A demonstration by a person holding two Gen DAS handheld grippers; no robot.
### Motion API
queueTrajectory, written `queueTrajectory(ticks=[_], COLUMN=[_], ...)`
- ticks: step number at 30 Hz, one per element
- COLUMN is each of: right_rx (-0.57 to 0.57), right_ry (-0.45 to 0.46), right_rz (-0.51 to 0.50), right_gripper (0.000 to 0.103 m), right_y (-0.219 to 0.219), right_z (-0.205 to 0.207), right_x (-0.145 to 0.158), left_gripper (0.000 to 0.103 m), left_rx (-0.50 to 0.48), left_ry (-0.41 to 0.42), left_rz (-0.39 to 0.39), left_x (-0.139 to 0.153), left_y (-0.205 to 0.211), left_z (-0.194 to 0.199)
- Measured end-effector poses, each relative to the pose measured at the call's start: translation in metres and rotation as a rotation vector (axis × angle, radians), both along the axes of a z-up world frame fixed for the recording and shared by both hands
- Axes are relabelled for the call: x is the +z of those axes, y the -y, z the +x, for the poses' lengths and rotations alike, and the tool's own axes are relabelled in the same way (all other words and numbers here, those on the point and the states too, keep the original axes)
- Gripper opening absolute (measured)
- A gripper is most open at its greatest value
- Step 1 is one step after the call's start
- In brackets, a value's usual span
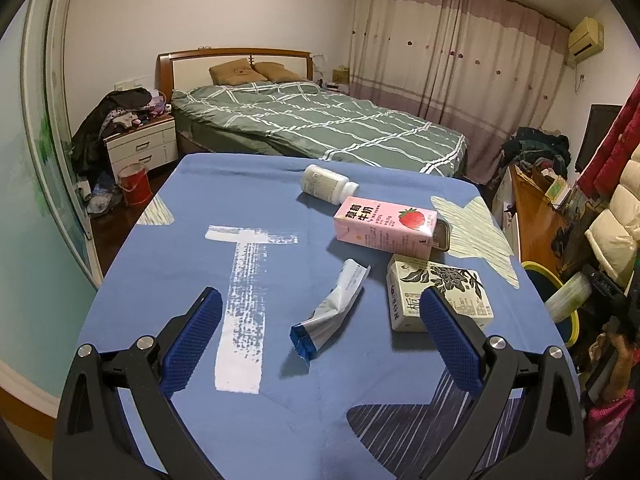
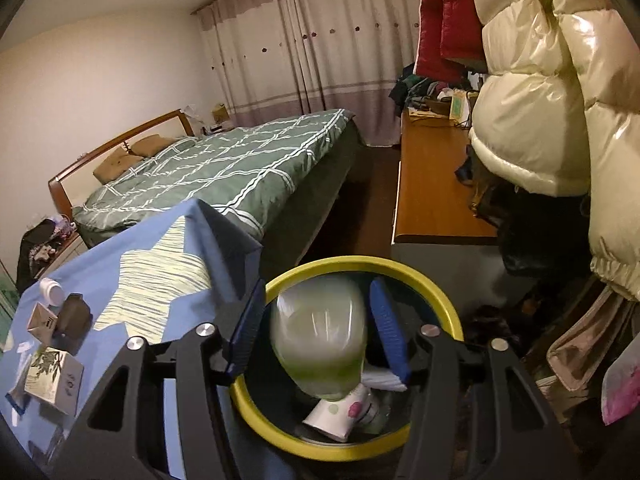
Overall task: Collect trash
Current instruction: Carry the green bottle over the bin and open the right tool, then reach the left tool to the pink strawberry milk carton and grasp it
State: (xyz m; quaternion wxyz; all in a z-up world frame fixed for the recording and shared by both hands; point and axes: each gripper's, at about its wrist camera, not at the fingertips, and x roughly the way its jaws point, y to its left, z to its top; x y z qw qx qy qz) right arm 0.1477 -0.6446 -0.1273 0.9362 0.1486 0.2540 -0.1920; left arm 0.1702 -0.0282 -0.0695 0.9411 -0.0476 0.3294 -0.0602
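Bedroom table under a blue cloth (image 1: pixel 192 216) is still carrying four pieces: one silver wrapper (image 1: pixel 332 312) mid-table between the wide-open, empty left gripper (image 1: pixel 320 312), then one white bottle (image 1: pixel 328 185), two cartons (image 1: pixel 386 226) toward the right edge. Right gripper (image 2: pixel 316 336) is spreading around one blurry green bottle (image 2: pixel 320 340) above the yellow bin (image 2: pixel 440 292), apparently dropping it in.

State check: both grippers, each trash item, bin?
Left gripper: open, empty, over the wrapper.
Right gripper: open, over the bin.
Greenish container: blurred, between the right jaws, pads apparently clear.
Bin: uncovered, trash inside.
Wrapper: crumpled, on the table.
White bottle: on its side.
Pink carton: lying flat.
Floral carton: lying flat.
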Motion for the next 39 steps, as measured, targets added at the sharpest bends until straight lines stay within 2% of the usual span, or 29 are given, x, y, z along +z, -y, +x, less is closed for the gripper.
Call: queueTrajectory(ticks=[5,10,16,23,29,39], right_rx=[0.032,0.131,0.169,0.161,0.167,0.17], right_ry=[0.039,0.086,0.111,0.085,0.073,0.074], right_rz=[0.028,0.056,0.019,0.01,-0.01,0.009], right_gripper=[0.059,0.061,0.065,0.065,0.065,0.066], right_y=[-0.014,-0.051,-0.082,-0.088,-0.093,-0.091], right_z=[-0.002,-0.004,-0.001,0.005,0.007,0.006], right_x=[0.005,0.003,0.005,0.005,0.004,0.002], left_gripper=[0.097,0.097,0.097,0.097,0.097,0.097], left_rx=[-0.006,-0.022,-0.052,-0.142,-0.191,-0.152], left_ry=[-0.016,-0.042,-0.064,-0.089,-0.099,-0.147], left_rz=[0.003,-0.003,-0.01,-0.021,0.026,0.067], left_x=[-0.006,-0.016,-0.026,-0.028,-0.032,-0.035], left_y=[0.002,0.003,0.009,0.039,0.079,0.122], left_z=[0.003,0.01,0.016,0.041,0.065,0.128])
